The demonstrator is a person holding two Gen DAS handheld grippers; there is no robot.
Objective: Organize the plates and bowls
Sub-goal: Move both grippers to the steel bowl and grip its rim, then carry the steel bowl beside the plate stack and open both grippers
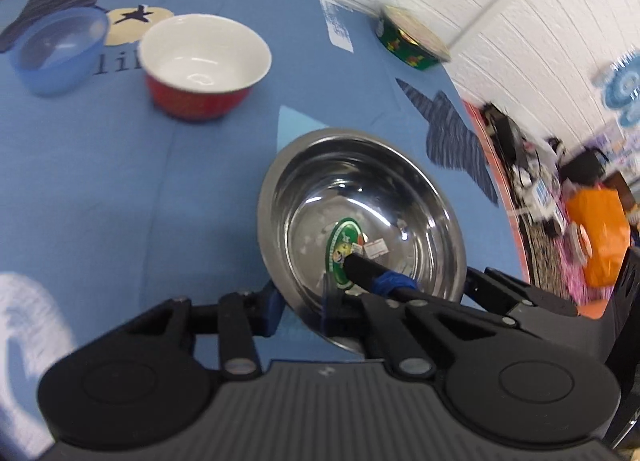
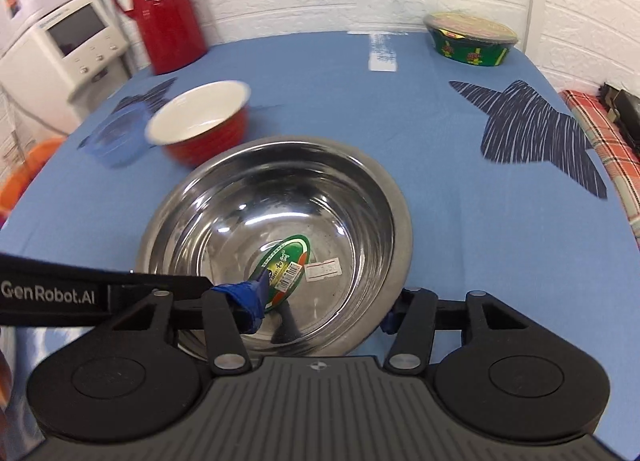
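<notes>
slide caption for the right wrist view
Steel bowl on a blue tablecloth, both grippers at its rim, red bowl behind.

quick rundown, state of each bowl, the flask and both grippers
steel bowl: upright, empty but for stickers, both grippers at its near rim
red bowl: upright, empty
blue bowl: upright, empty
noodle bowl: lid on
flask: upright, lid on
left gripper: open, straddling rim
right gripper: open, straddling rim

Your tabletop (image 2: 420,221), under a blue cloth with dark patches, carried a steel bowl (image 2: 276,197) nearest you, a red bowl (image 2: 204,121) beside a blue bowl (image 2: 118,137), a red jug (image 2: 164,9) and a green tub (image 2: 472,39) at the back.
</notes>
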